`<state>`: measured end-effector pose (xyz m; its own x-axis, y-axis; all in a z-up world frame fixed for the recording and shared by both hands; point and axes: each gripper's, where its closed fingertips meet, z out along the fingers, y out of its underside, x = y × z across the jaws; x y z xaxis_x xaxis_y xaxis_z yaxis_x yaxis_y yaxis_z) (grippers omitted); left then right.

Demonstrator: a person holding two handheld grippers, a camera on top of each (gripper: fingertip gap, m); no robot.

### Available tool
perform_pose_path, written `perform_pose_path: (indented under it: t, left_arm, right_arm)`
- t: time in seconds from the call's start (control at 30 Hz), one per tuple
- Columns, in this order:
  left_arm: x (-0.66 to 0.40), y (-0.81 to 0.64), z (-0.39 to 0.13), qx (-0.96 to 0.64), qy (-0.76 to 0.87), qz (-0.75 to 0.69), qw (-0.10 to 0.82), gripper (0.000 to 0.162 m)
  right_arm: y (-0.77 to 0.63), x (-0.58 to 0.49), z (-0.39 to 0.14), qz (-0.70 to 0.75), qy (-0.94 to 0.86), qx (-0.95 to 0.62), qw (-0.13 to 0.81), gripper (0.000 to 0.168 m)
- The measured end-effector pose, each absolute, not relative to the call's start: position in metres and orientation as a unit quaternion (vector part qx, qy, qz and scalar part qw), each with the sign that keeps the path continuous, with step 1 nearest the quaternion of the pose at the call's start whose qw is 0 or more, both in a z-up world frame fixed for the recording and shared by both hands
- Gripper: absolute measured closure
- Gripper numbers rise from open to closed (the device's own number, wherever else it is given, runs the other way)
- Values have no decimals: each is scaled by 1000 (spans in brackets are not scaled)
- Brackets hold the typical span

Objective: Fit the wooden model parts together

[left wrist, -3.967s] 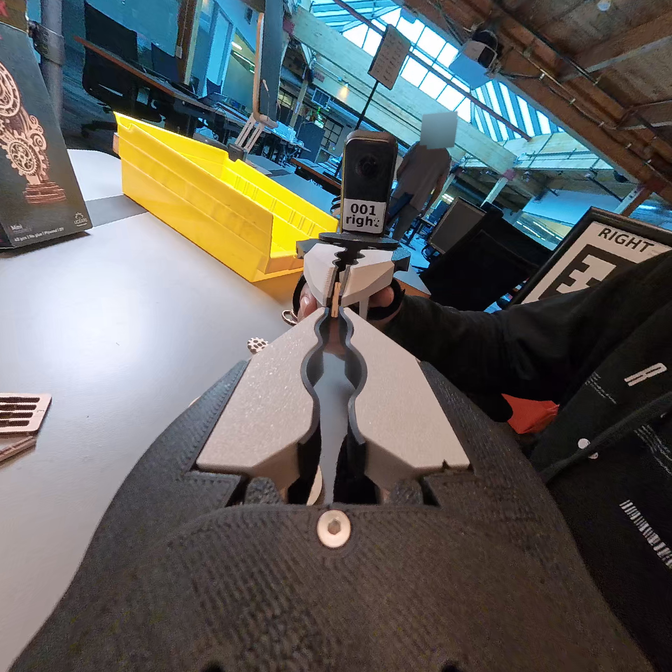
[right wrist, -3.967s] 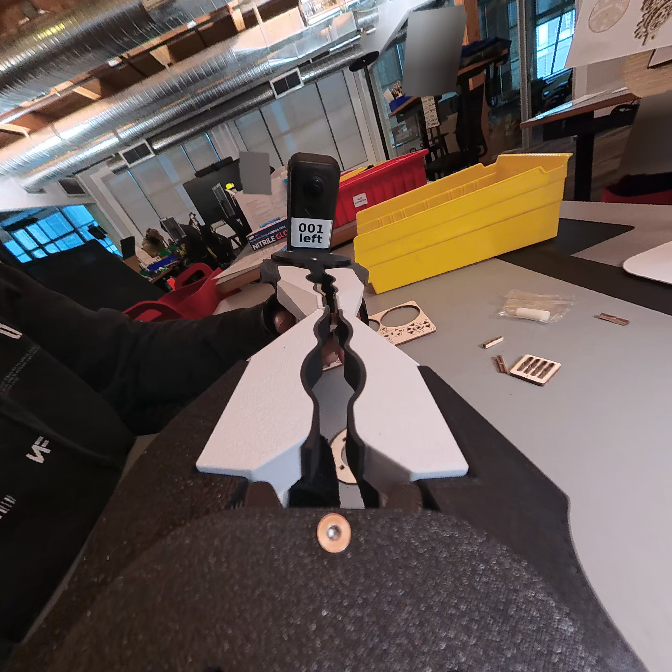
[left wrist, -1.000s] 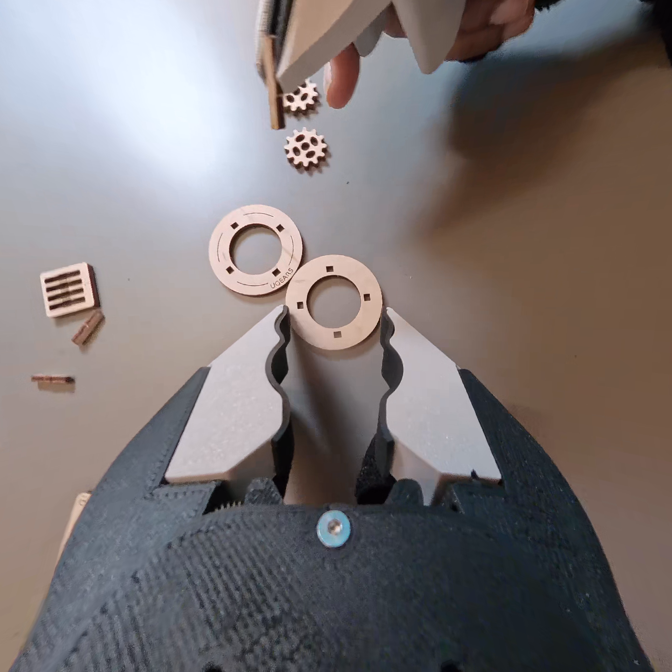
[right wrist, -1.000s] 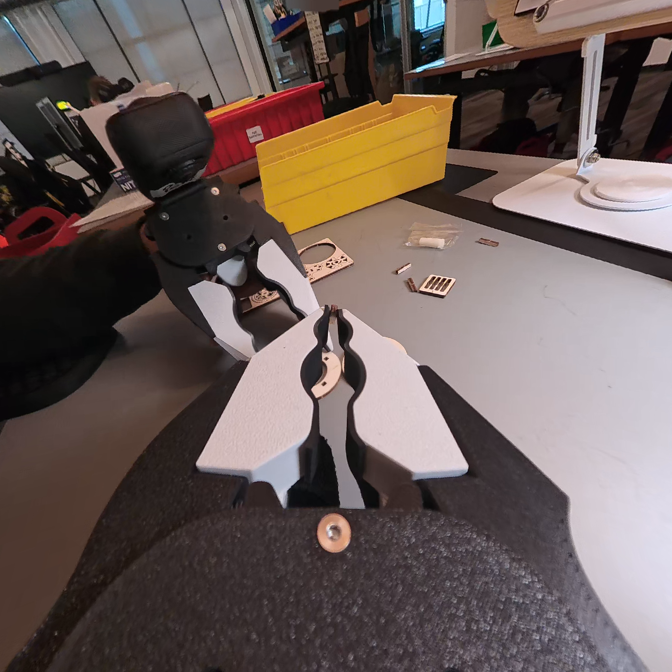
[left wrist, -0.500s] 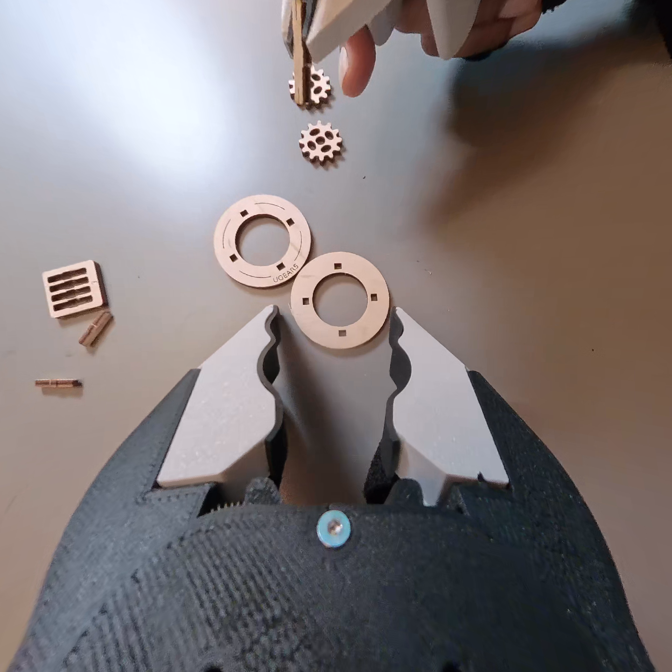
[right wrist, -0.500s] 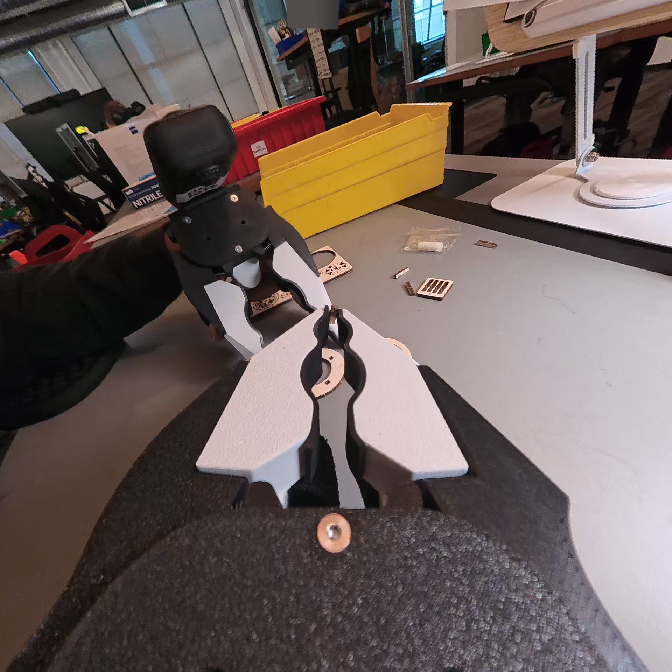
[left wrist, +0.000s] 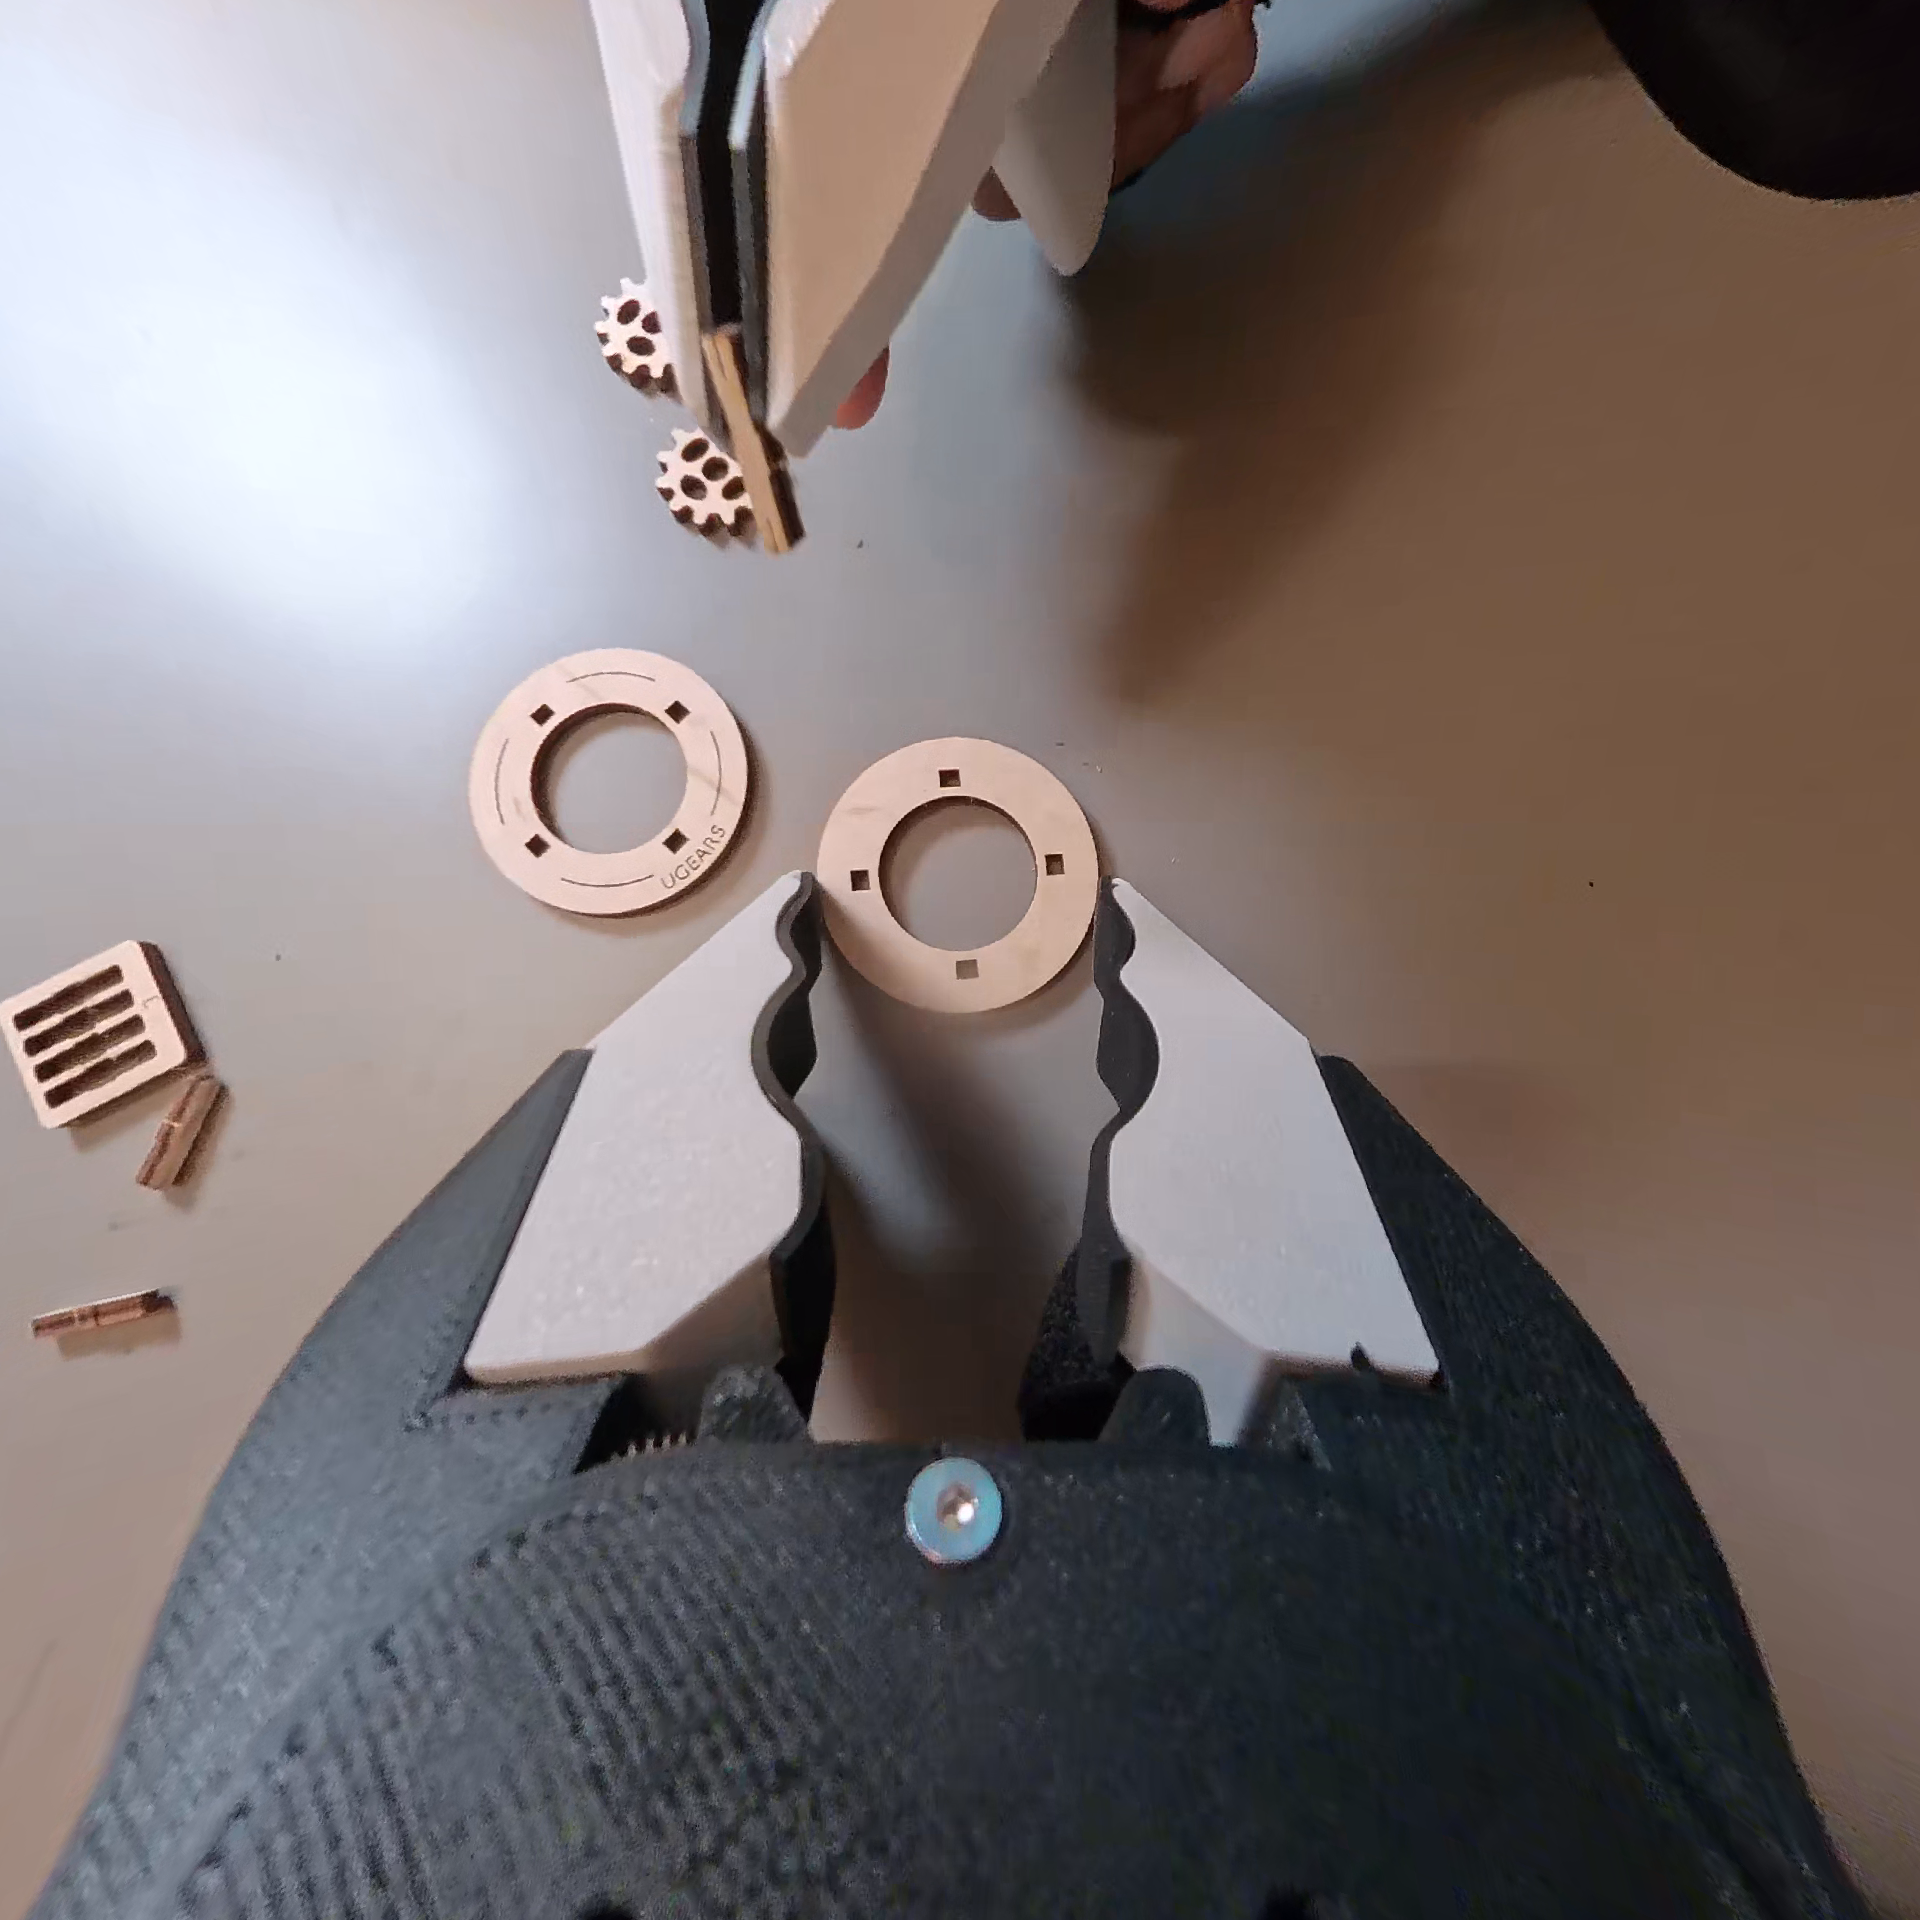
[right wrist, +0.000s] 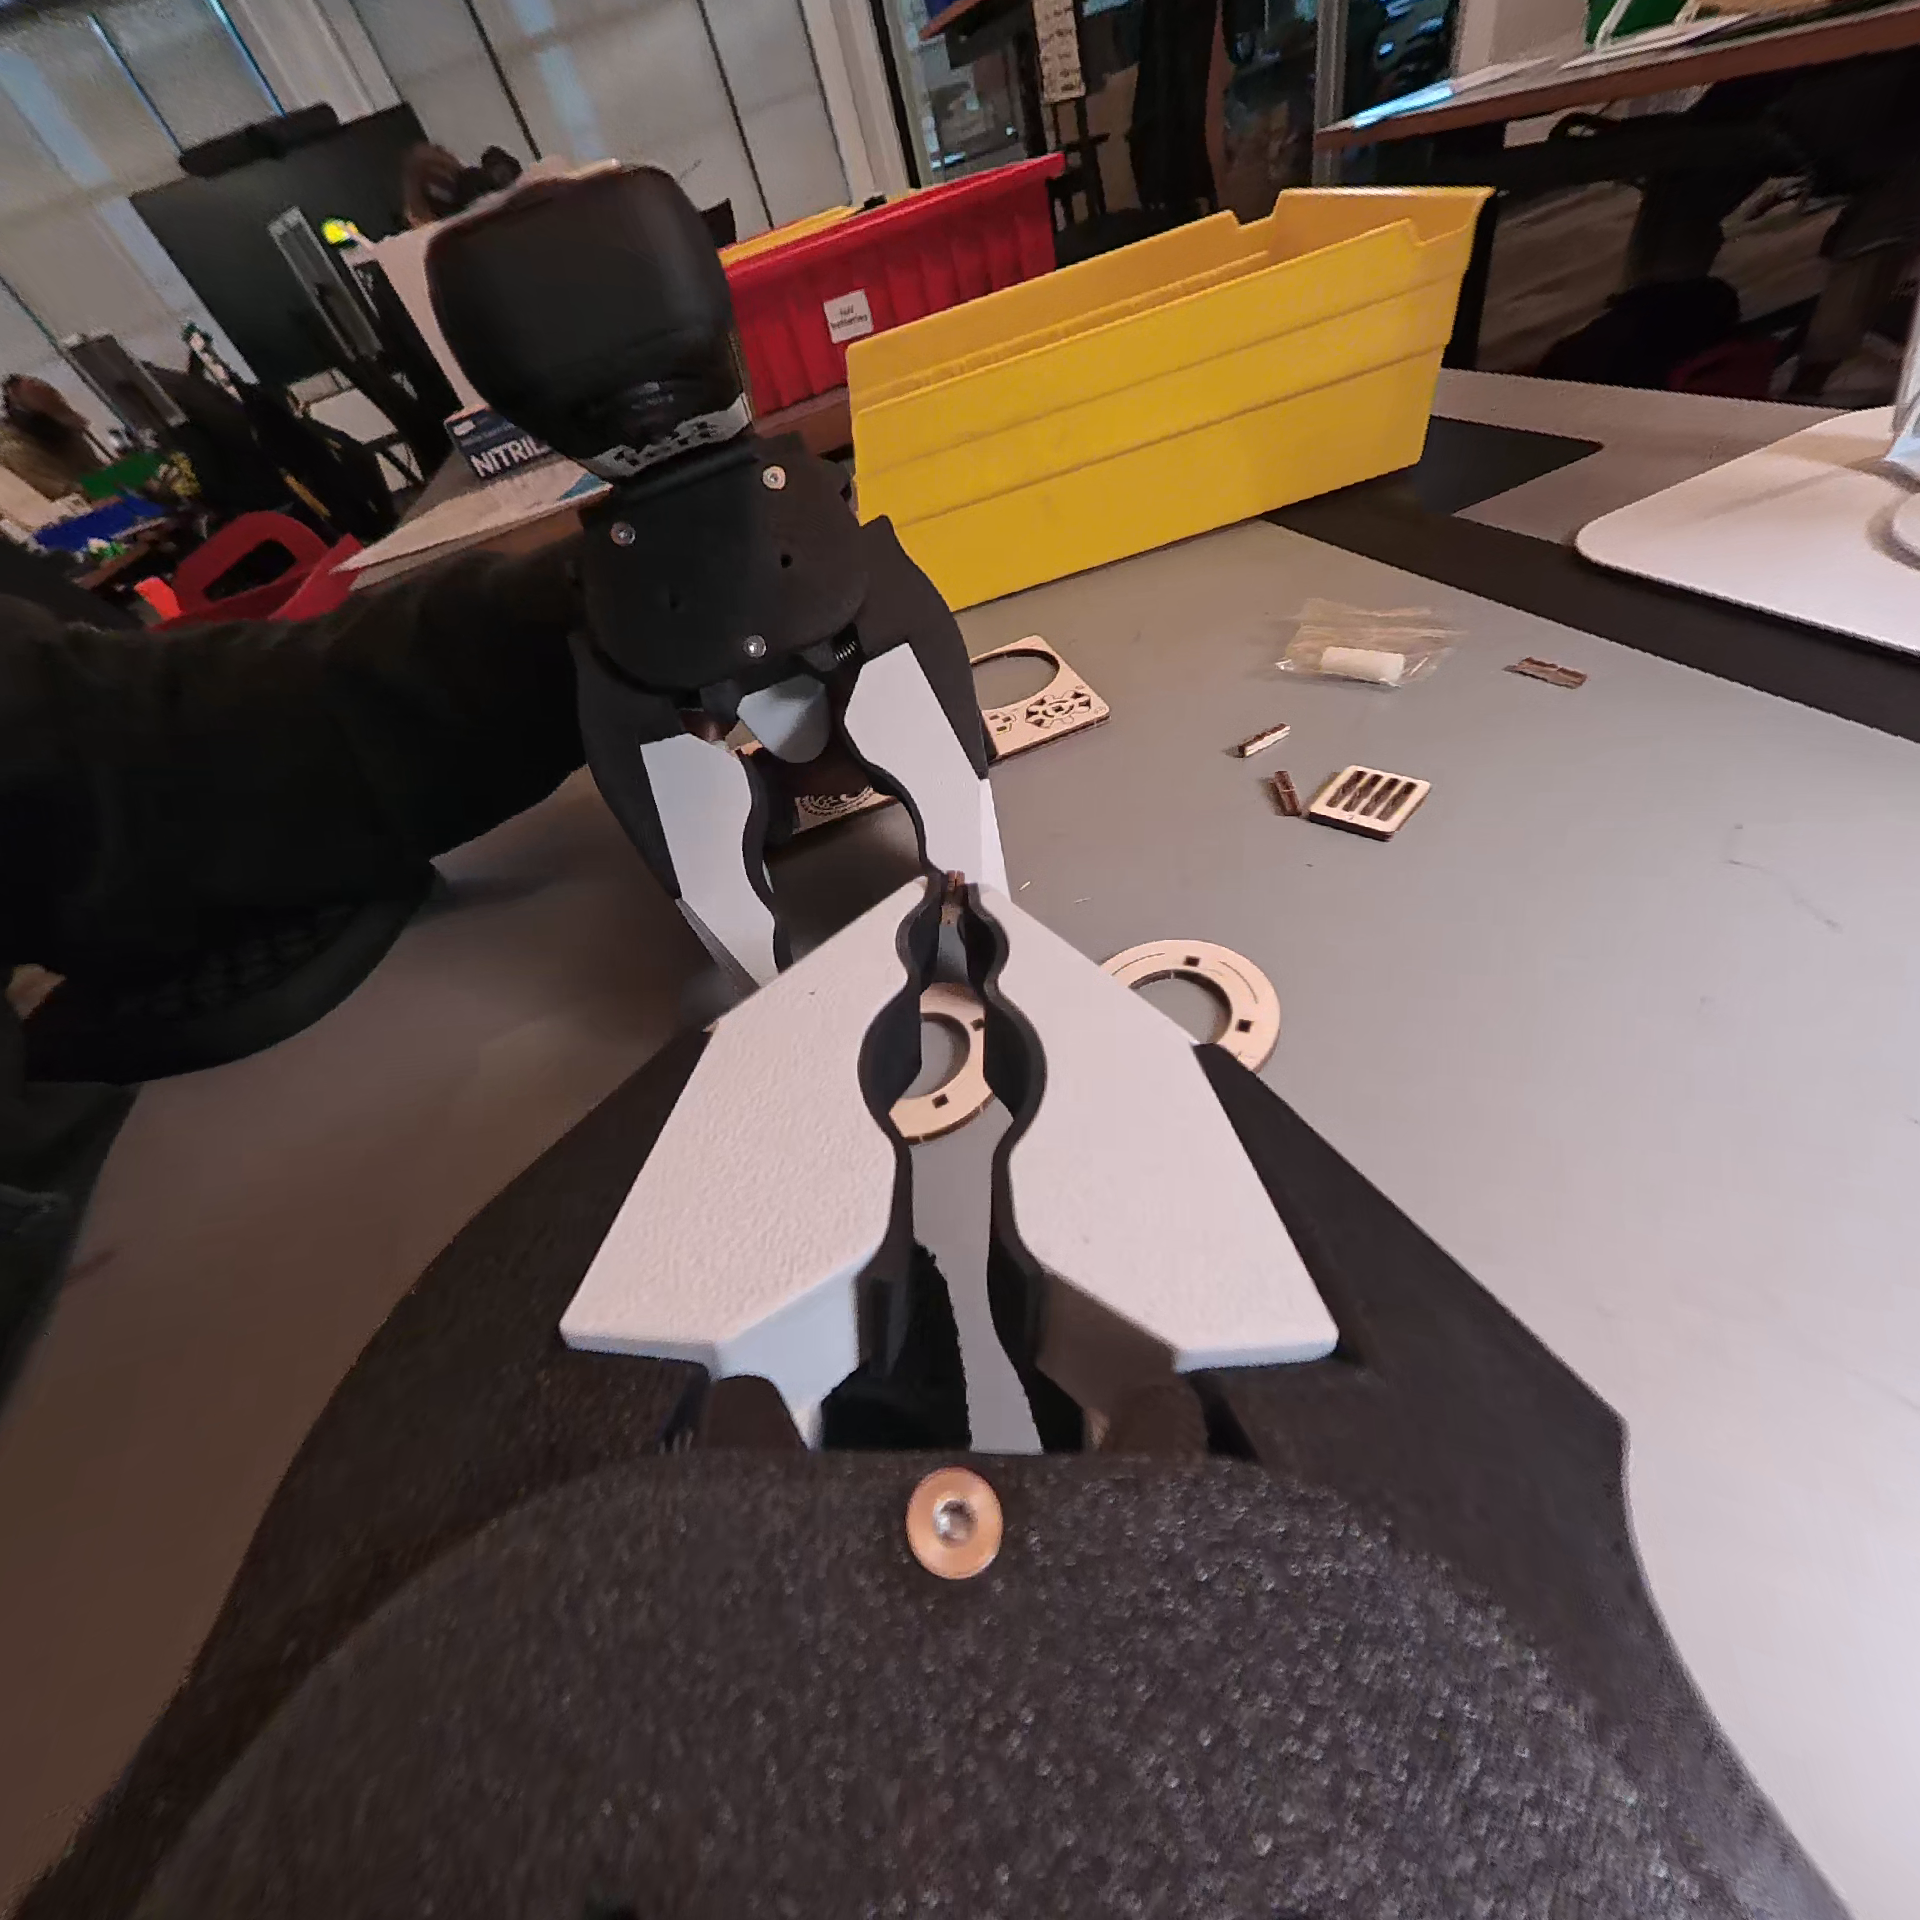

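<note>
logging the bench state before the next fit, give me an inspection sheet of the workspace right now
surface: grey table, matte; a darker strip crosses its far side.
job's things: plain wooden ring flat between the open left tongs; engraved wooden ring lying apart beside it; two small gears near the right tongs, which are shut on a thin wooden strip.
clutter: slotted wooden grille, loose wooden pegs, cut-out wooden sheet, plastic bag with a white piece.
grippers: left open, not gripping; right closed on the strip.
cables: nothing seen.
surroundings: yellow bin, red bin, white stand base, workshop desks behind.
</note>
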<state>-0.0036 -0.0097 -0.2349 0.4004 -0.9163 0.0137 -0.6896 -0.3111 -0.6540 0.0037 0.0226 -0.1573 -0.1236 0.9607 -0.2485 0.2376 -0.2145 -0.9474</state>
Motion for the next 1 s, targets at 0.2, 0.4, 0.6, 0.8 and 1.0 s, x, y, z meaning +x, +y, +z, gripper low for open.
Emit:
perform_pose_path:
  t: [0.2, 0.4, 0.6, 0.8, 1.0]
  left_arm:
    - [-14, -4, -228, -799, 486, -178, 306, 109]
    - [-19, -9, -223, -805, 467, -189, 313, 109]
    - [-17, -12, -233, -802, 483, -187, 297, 109]
    - [-14, -10, -234, -795, 489, -195, 302, 115]
    - [-13, -10, -234, -791, 496, -192, 303, 115]
  right_arm:
    - [18, 2, -161, 525, -541, -565, 336, 167]
    - [4, 4, -173, 504, -591, -551, 304, 167]
    - [-18, -2, -194, 458, -668, -531, 250, 167]
    - [-26, -9, -210, 411, -712, -524, 221, 167]
    - [-24, -9, -214, 397, -723, -524, 214, 167]
